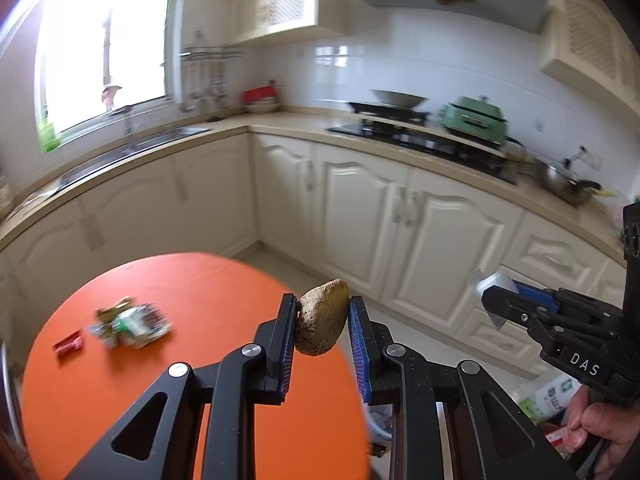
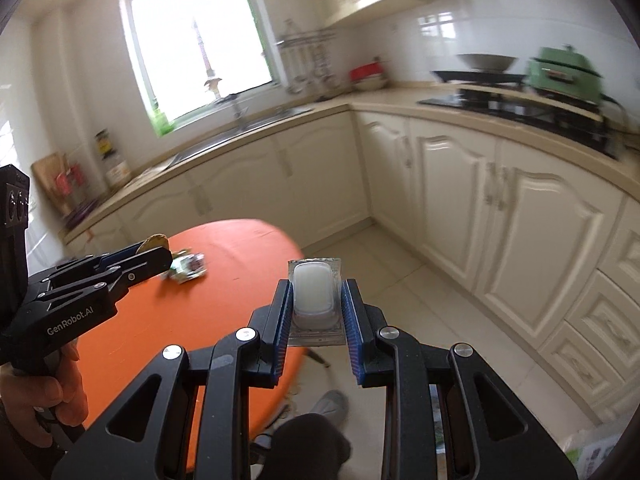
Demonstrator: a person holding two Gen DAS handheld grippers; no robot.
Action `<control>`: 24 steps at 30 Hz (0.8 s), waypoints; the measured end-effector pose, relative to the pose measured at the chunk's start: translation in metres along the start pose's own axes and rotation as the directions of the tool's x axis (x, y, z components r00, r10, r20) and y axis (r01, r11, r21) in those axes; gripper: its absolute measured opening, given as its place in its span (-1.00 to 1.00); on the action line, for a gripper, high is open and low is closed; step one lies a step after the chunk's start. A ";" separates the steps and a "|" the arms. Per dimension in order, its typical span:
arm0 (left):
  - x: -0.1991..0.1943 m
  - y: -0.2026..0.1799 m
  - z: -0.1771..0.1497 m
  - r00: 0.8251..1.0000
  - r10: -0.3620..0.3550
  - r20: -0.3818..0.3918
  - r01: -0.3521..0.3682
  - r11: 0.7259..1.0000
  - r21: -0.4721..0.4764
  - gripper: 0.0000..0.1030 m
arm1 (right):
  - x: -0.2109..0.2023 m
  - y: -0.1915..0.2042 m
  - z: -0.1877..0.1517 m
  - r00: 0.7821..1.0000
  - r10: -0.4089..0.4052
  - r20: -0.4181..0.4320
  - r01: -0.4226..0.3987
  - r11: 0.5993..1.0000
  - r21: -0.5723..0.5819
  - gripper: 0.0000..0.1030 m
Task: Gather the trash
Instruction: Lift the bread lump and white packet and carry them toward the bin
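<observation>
The left hand-held gripper (image 1: 322, 322) pinches a brown husk (image 1: 322, 317) above the orange counter (image 1: 120, 380) — the right hand-held gripper (image 2: 316, 306) grips a sealed white packet (image 2: 314, 295) beyond the counter's edge; crumpled wrappers (image 1: 130, 322) lie on the counter.

The right gripper (image 2: 316, 312) is clamping a clear blister pack (image 2: 315, 300) with a white insert, held above the floor beside the orange table (image 2: 224, 280). The left gripper (image 2: 160, 258) is gripping a brownish item over the table, near crumpled wrappers (image 2: 188, 268).
</observation>
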State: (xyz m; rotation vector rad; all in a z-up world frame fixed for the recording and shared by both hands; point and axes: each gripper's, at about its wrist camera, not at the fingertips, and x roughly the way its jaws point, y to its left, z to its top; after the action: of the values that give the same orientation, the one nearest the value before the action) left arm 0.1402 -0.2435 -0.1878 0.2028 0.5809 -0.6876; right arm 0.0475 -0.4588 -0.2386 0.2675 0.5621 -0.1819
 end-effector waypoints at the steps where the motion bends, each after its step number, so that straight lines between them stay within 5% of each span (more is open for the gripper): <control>1: 0.006 -0.011 0.002 1.000 -0.023 -0.005 0.023 1.000 0.013 -0.58 | -0.006 -0.010 -0.001 1.000 -0.019 0.004 0.019 1.000 0.016 -0.51; 12: 0.099 -0.098 0.007 0.969 -0.196 -0.150 0.208 0.975 0.073 -0.58 | -0.011 -0.107 -0.023 0.986 -0.157 -0.051 0.163 0.975 0.154 -0.52; 24: 0.196 -0.137 0.018 0.926 -0.207 -0.317 0.237 0.970 0.060 -0.58 | 0.035 -0.168 -0.055 0.970 -0.171 -0.171 0.208 0.950 0.234 -0.52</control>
State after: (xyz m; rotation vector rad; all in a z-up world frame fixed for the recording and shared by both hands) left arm 0.1816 -0.4598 -0.2829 0.3431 0.8807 -0.9141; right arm 0.0086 -0.6052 -0.3358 0.4761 0.7145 -0.4248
